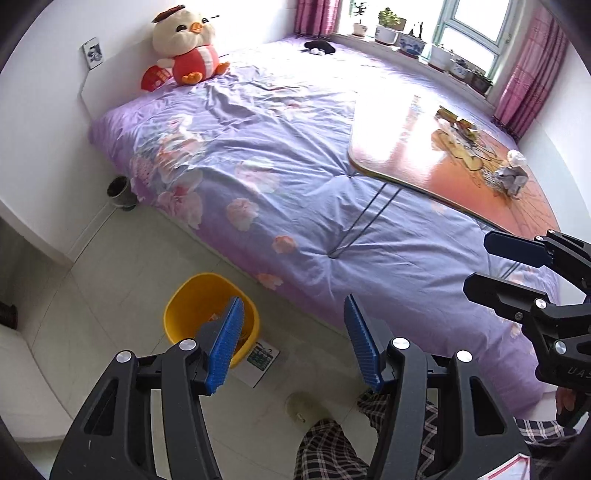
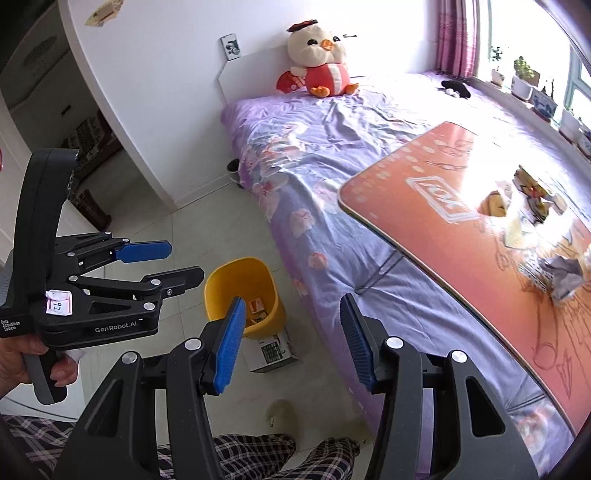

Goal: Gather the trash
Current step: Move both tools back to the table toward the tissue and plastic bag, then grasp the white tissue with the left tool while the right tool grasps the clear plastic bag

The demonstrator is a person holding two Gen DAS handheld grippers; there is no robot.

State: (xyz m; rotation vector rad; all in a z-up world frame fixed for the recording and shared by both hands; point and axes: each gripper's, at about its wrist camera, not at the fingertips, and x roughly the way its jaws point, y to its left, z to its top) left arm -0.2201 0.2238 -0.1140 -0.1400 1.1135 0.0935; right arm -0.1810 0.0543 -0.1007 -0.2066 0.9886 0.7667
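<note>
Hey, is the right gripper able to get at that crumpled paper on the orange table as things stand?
Probably yes: the right gripper is open and empty, and nothing stands between it and the crumpled paper on the orange table.

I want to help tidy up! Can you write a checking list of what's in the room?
Surface: orange table stands on the purple bed.
Job's things: crumpled paper and yellow wrappers on the table; yellow bin on the floor beside the bed, some trash inside.
Clutter: white box by the bin; plush bird at the headboard.
Grippers: left tool open, empty; right tool open, empty.
Cables: nothing seen.
Surroundings: potted plants on the windowsill, pink curtains.
</note>
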